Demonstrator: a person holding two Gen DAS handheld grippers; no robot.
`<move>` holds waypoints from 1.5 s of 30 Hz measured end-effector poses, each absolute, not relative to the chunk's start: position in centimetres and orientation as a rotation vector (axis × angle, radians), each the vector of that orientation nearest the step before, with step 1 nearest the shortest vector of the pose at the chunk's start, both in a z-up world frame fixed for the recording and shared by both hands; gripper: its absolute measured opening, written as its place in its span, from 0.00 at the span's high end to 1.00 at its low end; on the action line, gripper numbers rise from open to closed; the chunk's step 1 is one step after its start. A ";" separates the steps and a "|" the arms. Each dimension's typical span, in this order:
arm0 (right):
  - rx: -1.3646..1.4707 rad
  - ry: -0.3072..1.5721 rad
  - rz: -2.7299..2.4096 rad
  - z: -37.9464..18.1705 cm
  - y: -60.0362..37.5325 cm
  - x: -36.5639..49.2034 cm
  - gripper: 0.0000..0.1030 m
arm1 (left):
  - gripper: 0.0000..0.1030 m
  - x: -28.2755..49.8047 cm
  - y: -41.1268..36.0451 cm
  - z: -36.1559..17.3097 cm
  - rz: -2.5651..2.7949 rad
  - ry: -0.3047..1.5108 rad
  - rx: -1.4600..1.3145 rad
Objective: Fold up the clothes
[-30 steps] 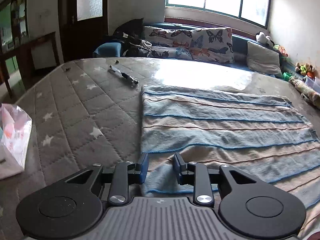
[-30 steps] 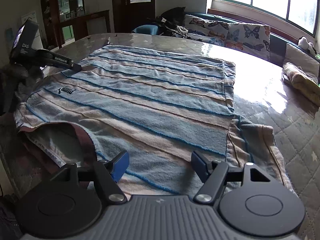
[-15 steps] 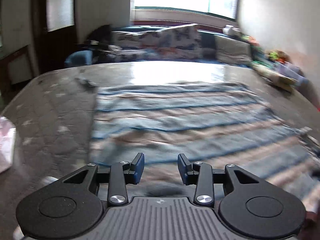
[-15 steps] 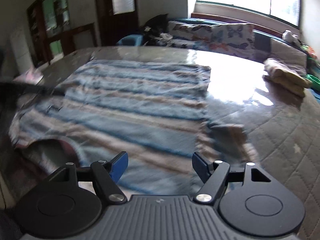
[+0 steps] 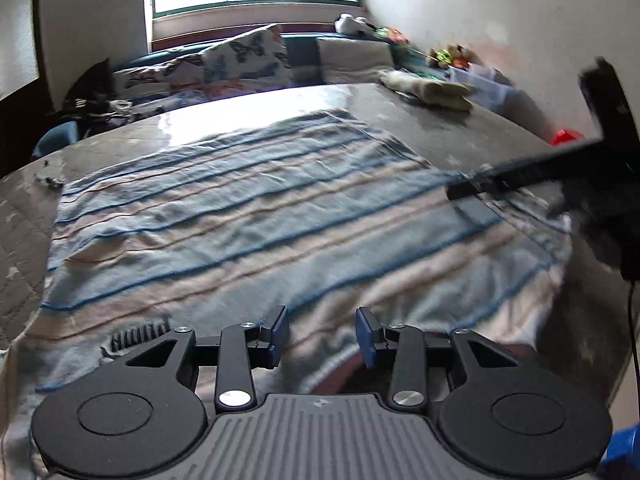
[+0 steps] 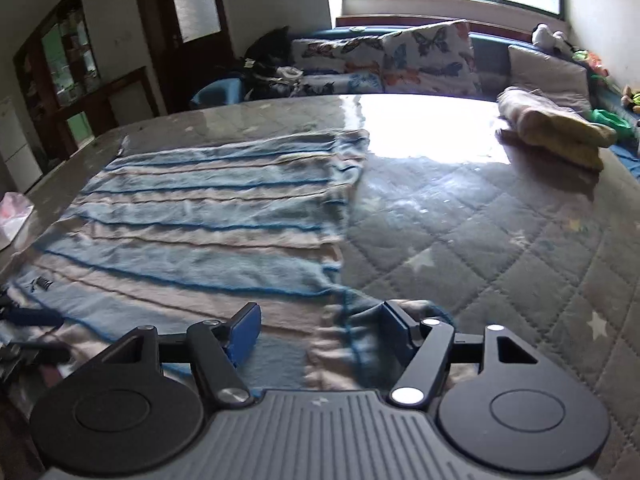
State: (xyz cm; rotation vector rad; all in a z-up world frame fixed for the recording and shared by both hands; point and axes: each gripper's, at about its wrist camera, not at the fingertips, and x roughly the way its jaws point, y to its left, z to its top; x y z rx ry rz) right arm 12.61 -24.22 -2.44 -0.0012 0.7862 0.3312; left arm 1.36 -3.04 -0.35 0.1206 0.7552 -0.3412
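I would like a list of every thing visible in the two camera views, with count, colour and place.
striped shirt: one, blue and beige, spread flat on the table
table cover: one, grey quilted with pale stars, under the shirt
folded cloth: one, beige and yellow, far right edge of the table
butterfly cushions: several, white with coloured butterflies, on the bench under the window
grey cushion: one, right of the butterfly cushions
plastic bag: one, pink and white, left edge of the table
soft toys: a few, mixed colours, far right corner
left gripper: one, black with blue pads, jaws opening over the shirt's near edge, nothing gripped
right gripper: one, black with blue pads, jaws closing, over the sleeve, not pressing
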 end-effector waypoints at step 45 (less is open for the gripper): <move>0.081 0.732 0.032 -2.6 -32.6 2.7 0.56 | 0.21 0.9 -10.4 0.8 -0.484 0.683 0.201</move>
